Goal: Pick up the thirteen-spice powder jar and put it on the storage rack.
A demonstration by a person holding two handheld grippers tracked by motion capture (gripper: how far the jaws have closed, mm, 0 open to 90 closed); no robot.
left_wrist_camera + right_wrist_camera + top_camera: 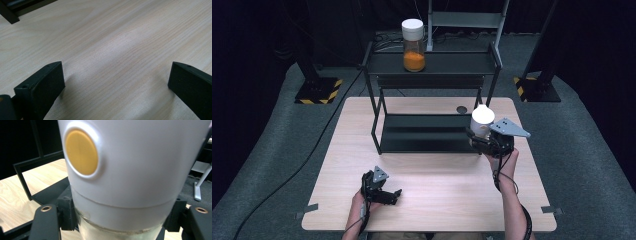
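Nearest the camera in the high view, the left gripper rests low over the pale wooden counter, near its front edge, with its jaws spread apart and nothing between them; the left gripper view shows bare wood grain in the gap and a dark foot of the black metal two-tier shelf rack at the top left corner. Farther back and to the right, the right gripper has its jaws clenched on a clear jar with a tall white cap, held upright beside the right front corner of the rack's lower shelf. In the right gripper view the jaws press on the jar's two sides just below the cap, at the top of the clear body, and the cap bears a round orange disc on its side, which the high view does not show. What this jar holds cannot be told. On the rack's top shelf stands a second clear jar with a white cap, well apart from both grippers, its lower part filled with orange powder.
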